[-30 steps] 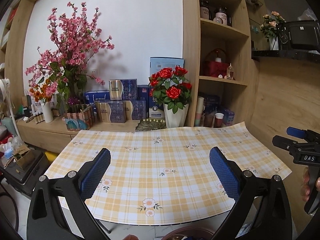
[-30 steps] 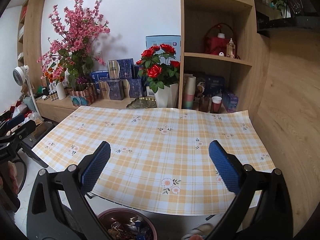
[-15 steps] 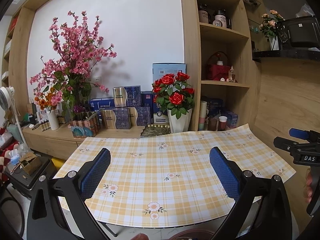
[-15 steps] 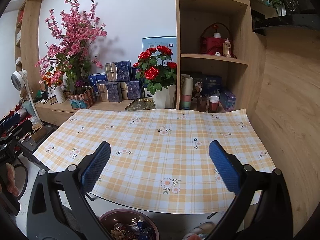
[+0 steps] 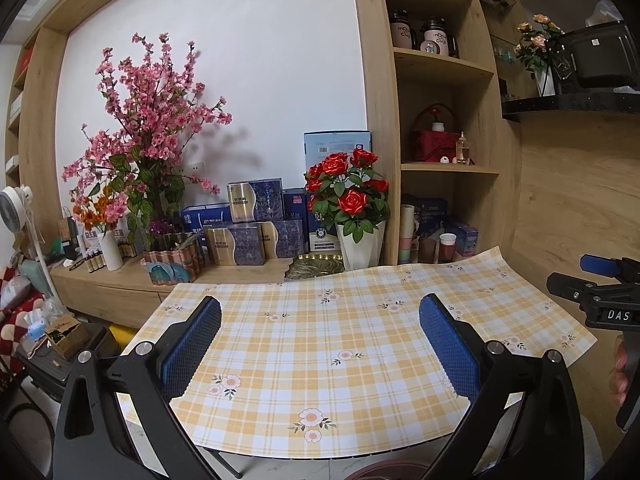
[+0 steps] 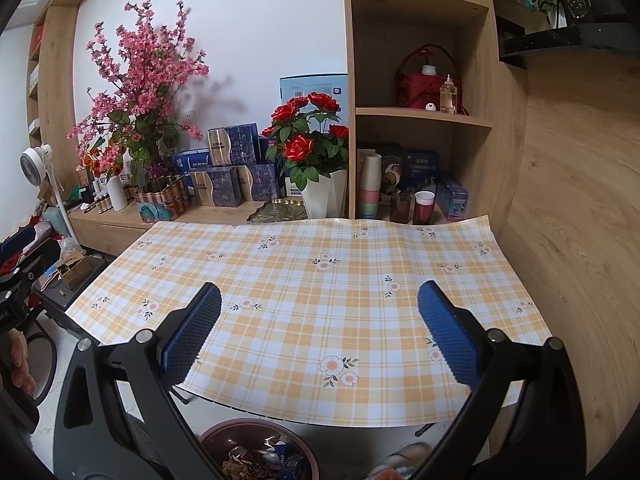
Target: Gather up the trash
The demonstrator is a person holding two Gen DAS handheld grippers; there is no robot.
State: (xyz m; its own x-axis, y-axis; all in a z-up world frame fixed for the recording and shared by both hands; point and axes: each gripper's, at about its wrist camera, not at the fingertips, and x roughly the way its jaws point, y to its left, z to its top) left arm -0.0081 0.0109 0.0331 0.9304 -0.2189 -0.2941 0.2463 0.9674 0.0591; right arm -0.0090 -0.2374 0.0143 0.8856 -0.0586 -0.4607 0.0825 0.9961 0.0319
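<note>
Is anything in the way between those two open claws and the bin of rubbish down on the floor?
Nothing visible blocks it. The bin sits on the floor just below the near edge of the table, right under the right gripper. The left gripper hovers beside, jaws open and empty.

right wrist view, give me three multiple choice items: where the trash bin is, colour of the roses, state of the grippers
1. Where is the trash bin?
A. on the tablecloth
B. on the floor below the table's near edge
C. on a shelf

2. What colour are the roses in the white vase?
A. red
B. yellow
C. white

3. How do the right gripper and left gripper stand?
A. both shut
B. both open, holding nothing
C. one grips a cup

Answers: B, the bin shows under the table edge; A, the blooms are red; B, the fingers are spread wide over the bare tablecloth.
</note>
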